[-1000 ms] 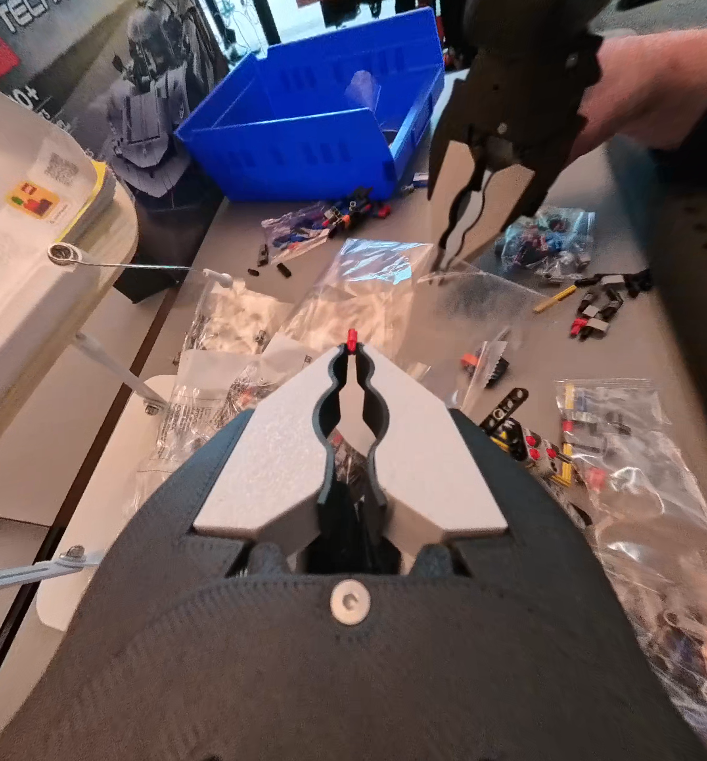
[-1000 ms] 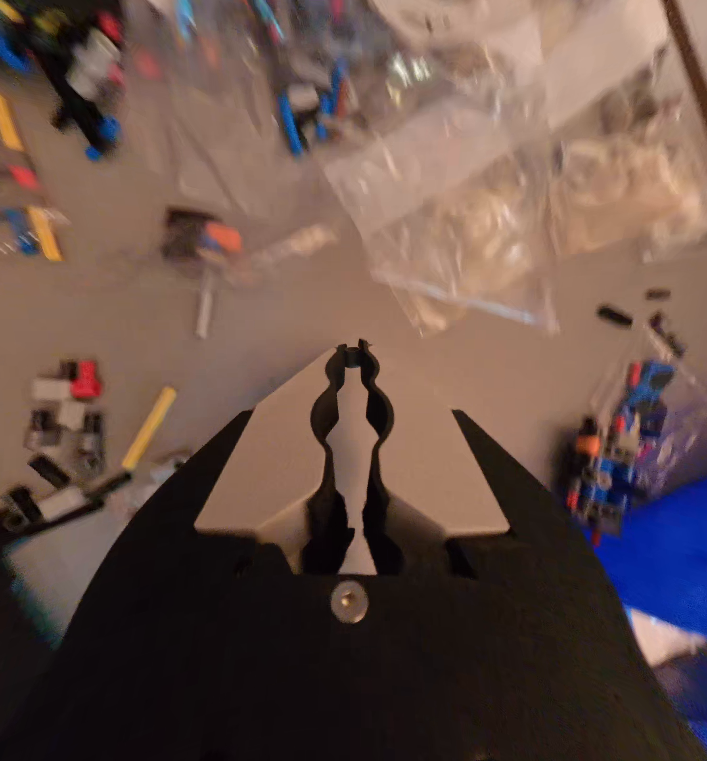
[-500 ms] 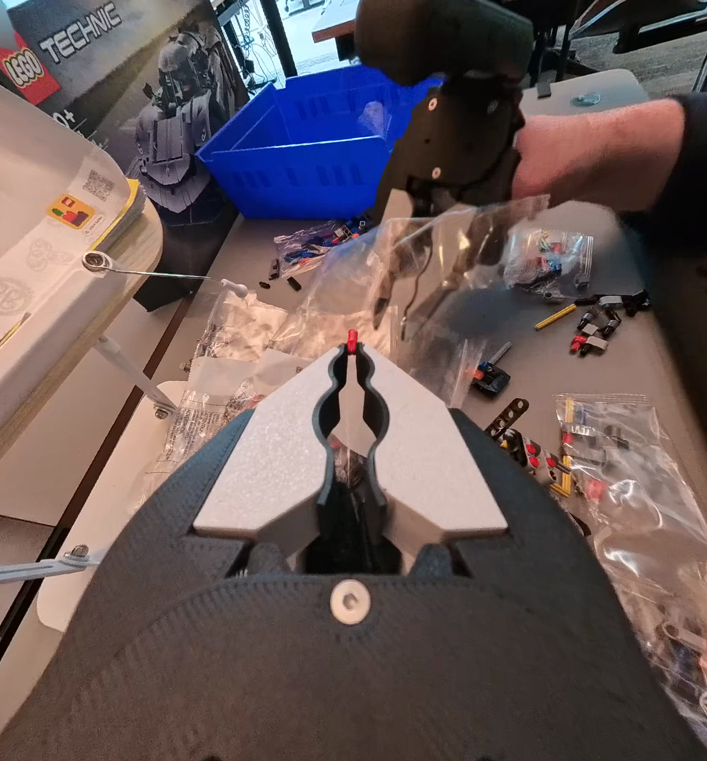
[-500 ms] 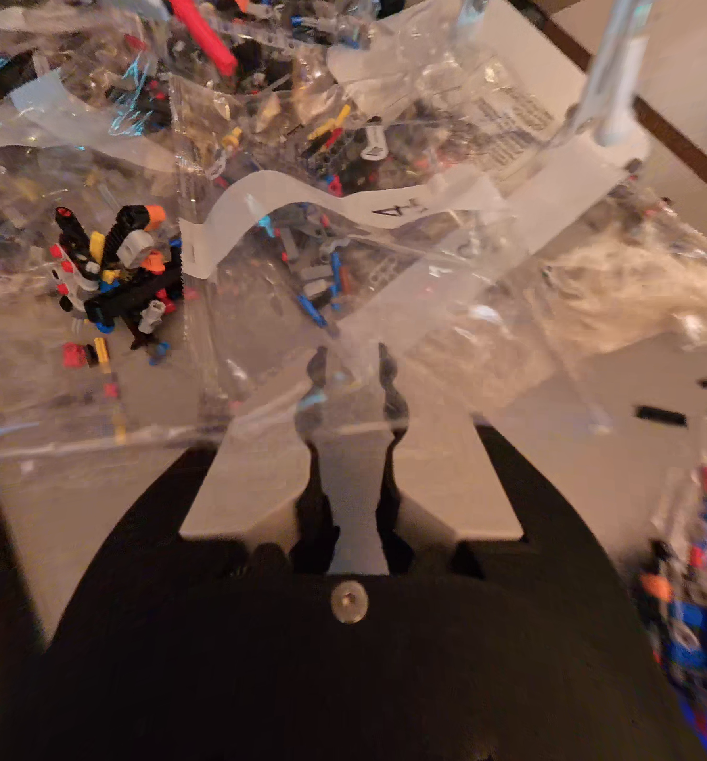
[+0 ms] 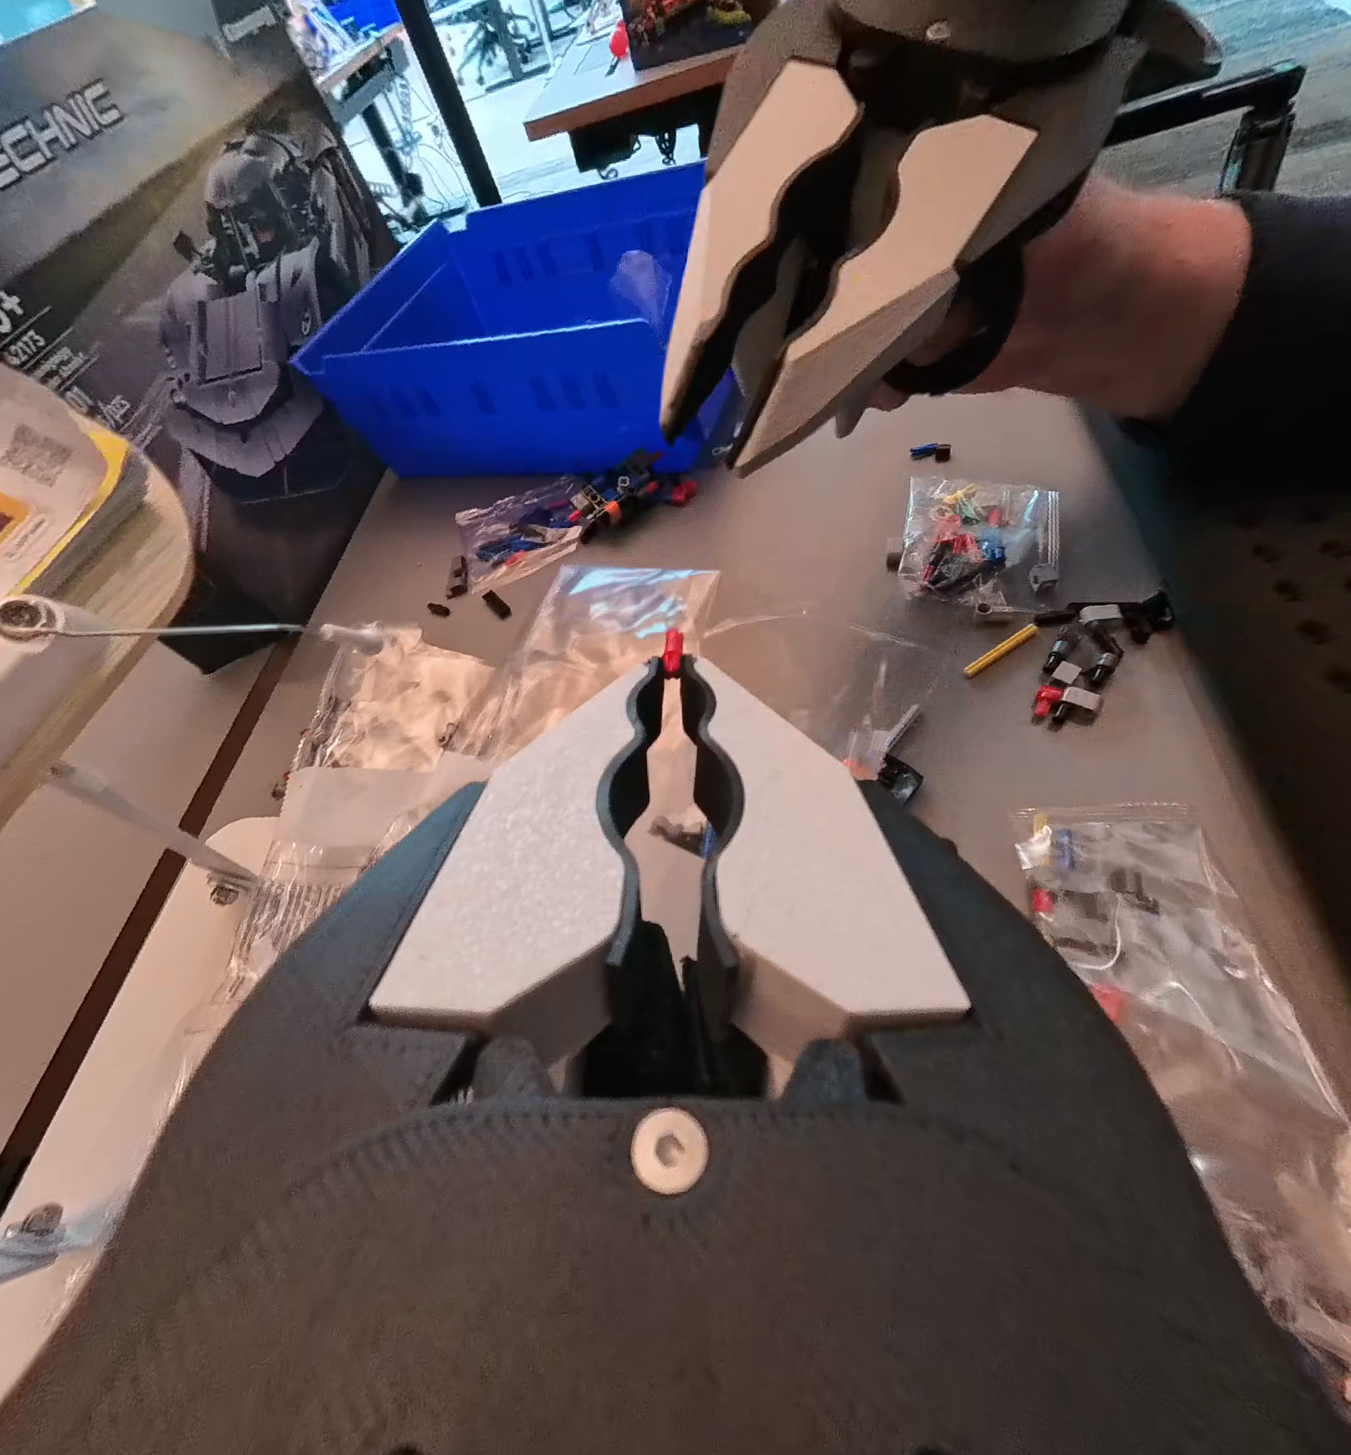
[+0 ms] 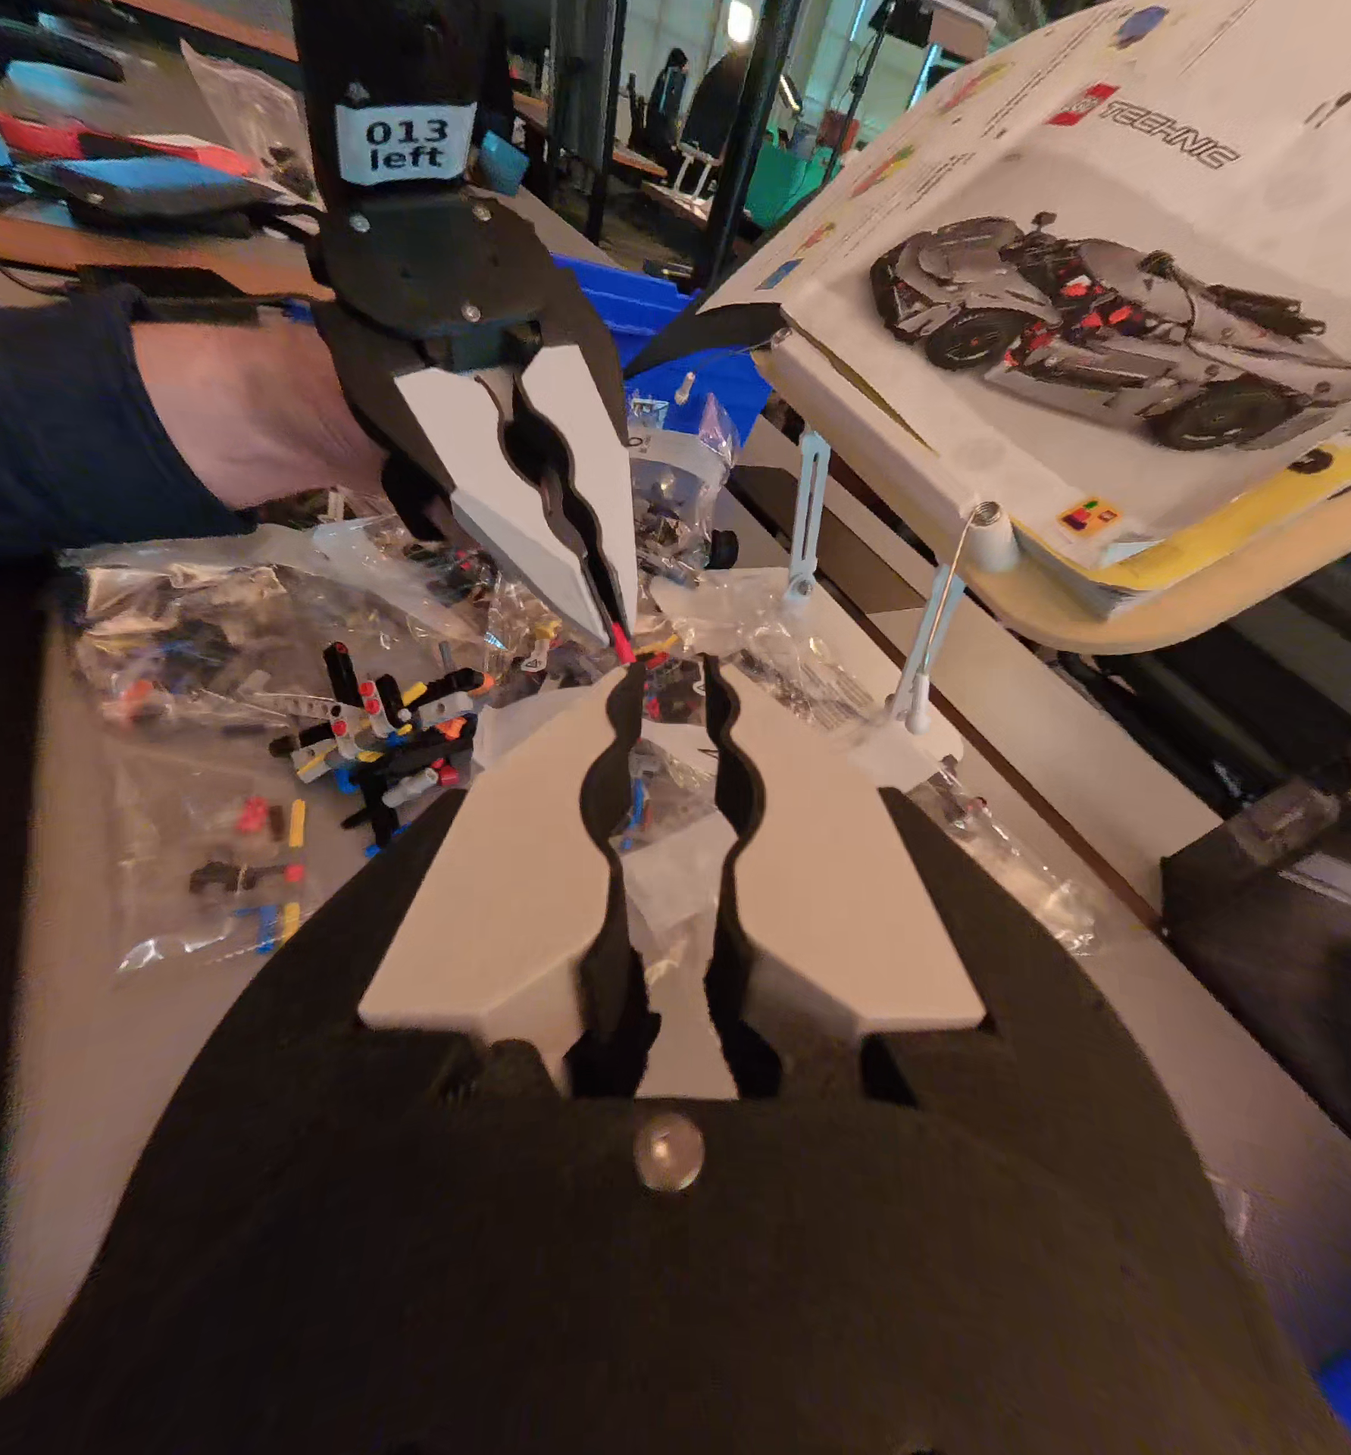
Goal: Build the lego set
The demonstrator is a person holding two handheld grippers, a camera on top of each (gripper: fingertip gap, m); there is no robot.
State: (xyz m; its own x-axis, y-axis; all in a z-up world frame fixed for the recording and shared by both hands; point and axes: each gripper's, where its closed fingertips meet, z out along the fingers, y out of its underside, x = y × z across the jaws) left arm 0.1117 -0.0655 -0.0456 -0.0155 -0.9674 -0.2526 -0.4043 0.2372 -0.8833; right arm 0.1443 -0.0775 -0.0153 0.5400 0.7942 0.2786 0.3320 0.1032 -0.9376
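My left gripper (image 5: 670, 669) is shut on a small red pin (image 5: 670, 647) that sticks out past its tips, above the grey table. My right gripper (image 6: 670, 665) is open and empty, raised in the air; its tips point at the left gripper (image 6: 617, 626) and almost touch the red pin (image 6: 622, 642). In the left wrist view the right gripper (image 5: 703, 449) hangs above the far side of the table. A partly built black, grey and yellow assembly (image 6: 377, 736) lies on the table beside bags of parts (image 6: 207, 622).
A blue bin (image 5: 499, 354) stands at the back, with the set's box (image 5: 207, 260) to its left. An open instruction booklet (image 6: 1089, 299) rests on a raised stand (image 6: 924, 661). An empty clear bag (image 5: 617, 606) and loose parts (image 5: 1081, 661) lie across the table (image 5: 798, 535). The left gripper's tips are roughly 5 centimetres from the right gripper's.
The right gripper lifted a clear bag off the table, then let it go. It has risen and turned to face the left gripper. The left gripper still holds the red pin.
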